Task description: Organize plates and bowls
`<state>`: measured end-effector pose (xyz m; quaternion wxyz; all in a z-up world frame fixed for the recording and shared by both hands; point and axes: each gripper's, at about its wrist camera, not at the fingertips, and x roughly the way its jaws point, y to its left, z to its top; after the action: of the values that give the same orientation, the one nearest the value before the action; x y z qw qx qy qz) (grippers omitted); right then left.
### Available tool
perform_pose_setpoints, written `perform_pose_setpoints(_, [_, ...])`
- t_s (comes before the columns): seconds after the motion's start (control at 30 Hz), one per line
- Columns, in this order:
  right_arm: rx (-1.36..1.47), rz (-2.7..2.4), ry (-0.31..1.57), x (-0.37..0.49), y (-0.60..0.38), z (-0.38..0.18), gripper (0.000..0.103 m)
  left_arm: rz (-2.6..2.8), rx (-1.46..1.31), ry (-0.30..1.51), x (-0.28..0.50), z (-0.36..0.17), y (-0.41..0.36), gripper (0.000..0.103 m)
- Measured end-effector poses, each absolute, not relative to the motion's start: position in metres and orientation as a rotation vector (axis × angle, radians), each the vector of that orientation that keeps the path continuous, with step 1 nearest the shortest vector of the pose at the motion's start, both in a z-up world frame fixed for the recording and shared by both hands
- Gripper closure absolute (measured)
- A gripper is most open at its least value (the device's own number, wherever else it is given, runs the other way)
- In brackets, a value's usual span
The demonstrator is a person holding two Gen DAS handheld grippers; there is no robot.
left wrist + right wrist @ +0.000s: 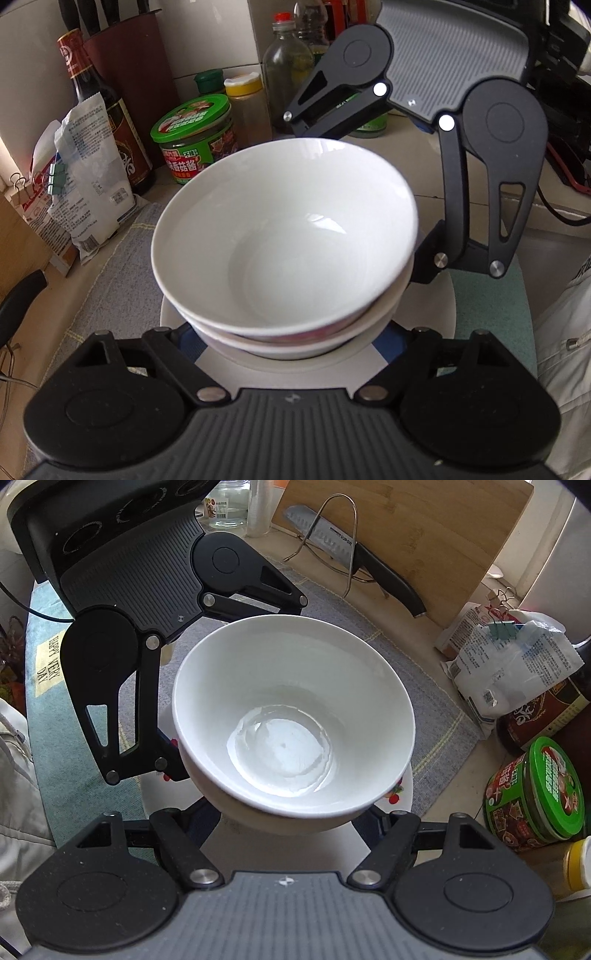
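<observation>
A white bowl (284, 236) sits nested in a second white bowl (295, 341), and both rest on a white plate (428, 314) with a fruit pattern (393, 794). The stack also shows in the right wrist view, top bowl (295, 709) tilted. My left gripper (291, 343) is spread wide, its fingers either side of the stack's near edge and hidden under the bowls. My right gripper (288, 819) stands the same way on the opposite side. Each gripper shows in the other's view (424, 258), (173, 764). Whether either one grips the plate is hidden.
Sauce bottles (99, 110), a green-lidded jar (195, 136) and clipped bags (85, 192) crowd one side. A knife (354, 561) in a wire rack and a wooden board (424, 535) stand behind. A grey cloth (424, 701) and a teal mat (66, 738) lie under the plate.
</observation>
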<state>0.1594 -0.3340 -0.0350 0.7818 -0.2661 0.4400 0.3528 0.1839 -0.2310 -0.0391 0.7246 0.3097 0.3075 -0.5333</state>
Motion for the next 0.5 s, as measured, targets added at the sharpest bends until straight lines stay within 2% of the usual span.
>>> perform_pose_setpoints(0.13, [-0.579, 0.765, 0.942, 0.157, -0.332, -0.035, 0.021, -1.173, 0.679, 0.68, 0.185, -0.042, -0.23, 0.013])
perform_pose_setpoints(0.2, [-0.554, 0.772, 0.933, 0.157, -0.333, -0.033, 0.012, -1.168, 0.662, 0.669, 0.184, -0.043, -0.227, 0.012])
perform_pose_setpoints(0.23, [-0.554, 0.767, 0.928, 0.156, -0.333, -0.033, 0.002, -1.154, 0.668, 0.654, 0.182, -0.043, -0.226, 0.009])
perform_pose_setpoints(0.27, [-0.559, 0.761, 0.922, 0.155, -0.333, -0.033, 0.0, -1.147, 0.669, 0.641, 0.179, -0.043, -0.224, 0.008])
perform_pose_setpoints(0.5, [-0.522, 0.729, 0.935, 0.147, -0.336, -0.029, 0.0, -1.037, 0.59, 0.596, 0.158, -0.027, -0.196, 0.003])
